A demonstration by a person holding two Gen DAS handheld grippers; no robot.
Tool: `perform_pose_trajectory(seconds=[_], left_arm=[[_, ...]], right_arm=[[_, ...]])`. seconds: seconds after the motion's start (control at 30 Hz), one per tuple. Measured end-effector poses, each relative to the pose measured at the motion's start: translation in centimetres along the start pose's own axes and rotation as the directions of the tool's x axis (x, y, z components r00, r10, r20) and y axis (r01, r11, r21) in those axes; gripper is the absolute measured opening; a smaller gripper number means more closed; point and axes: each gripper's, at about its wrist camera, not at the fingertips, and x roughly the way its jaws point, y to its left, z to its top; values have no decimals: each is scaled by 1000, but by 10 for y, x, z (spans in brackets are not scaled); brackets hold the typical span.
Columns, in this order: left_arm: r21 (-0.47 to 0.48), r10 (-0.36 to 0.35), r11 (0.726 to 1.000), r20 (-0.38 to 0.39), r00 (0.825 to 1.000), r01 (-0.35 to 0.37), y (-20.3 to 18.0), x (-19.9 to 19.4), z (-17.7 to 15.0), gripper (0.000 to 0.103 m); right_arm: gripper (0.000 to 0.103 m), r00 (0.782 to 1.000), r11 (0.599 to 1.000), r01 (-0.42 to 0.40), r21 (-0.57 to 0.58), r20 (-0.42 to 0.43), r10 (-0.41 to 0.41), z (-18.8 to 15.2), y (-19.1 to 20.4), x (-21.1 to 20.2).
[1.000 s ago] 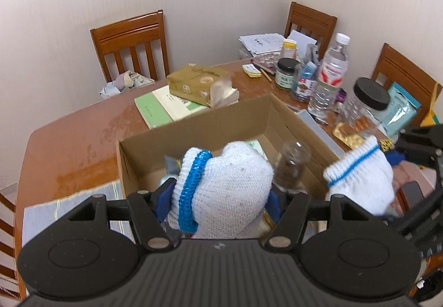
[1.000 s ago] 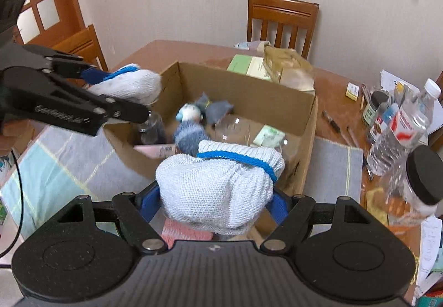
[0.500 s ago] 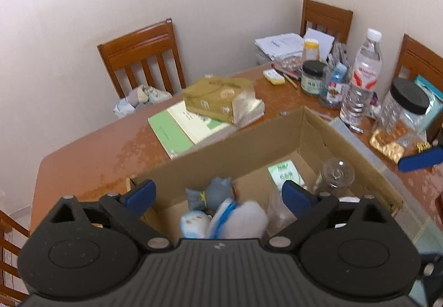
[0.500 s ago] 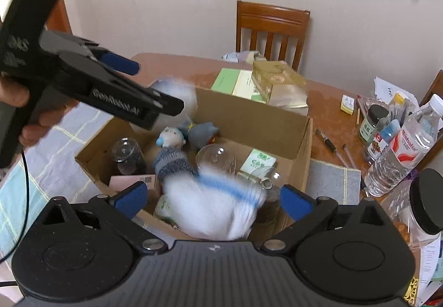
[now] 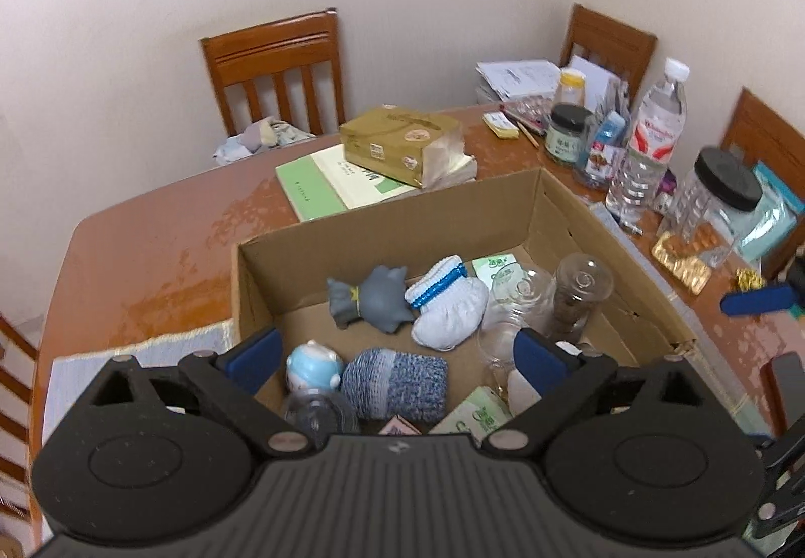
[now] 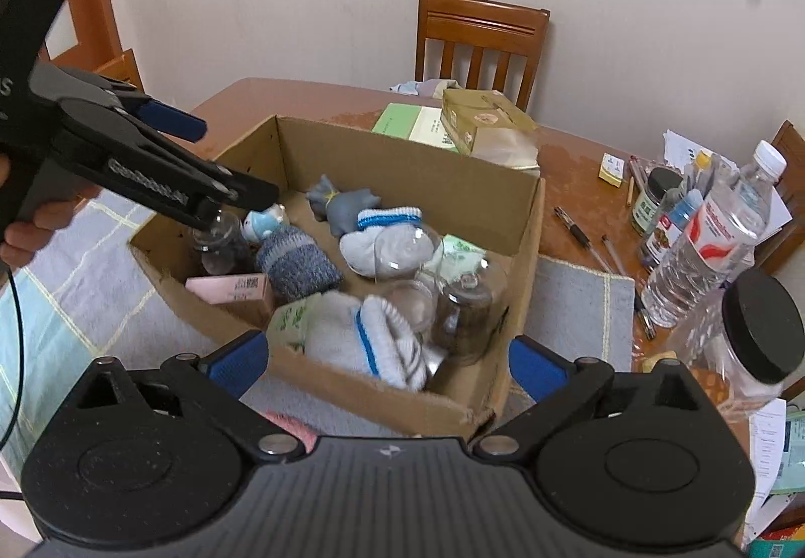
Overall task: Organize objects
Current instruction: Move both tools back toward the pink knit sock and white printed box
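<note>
Now both socks [image 5: 449,307] boxed (jaws wide)

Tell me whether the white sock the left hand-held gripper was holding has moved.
Yes. The white sock has dropped from the just-opened left hand-held gripper into the cardboard box, beside the grey toy.

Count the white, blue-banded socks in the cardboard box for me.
2. One white sock lies mid-box beside the grey toy; the other sock lies by the near wall, next to a glass jar. Others may be buried.
</note>
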Motion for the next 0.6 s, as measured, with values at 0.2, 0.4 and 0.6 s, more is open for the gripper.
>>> perform_pose_trajectory(seconds=[0.2,0.4,0.6], left_arm=[[-97,23,995,8,1000,-22,7,-26,-29,101],[-203,38,978,-12,999,-40,13,-46,-65,101],[-282,62,957,-41,997,-71,15,-51,-91,101]], right_arm=[[103,1000,1000,-2,1,-21,2,-25,0,-5],[103,998,1000,16,7,-58,-16,-54,1,-2],[103,993,997,55,-44,-107,-60,-79,4,12]])
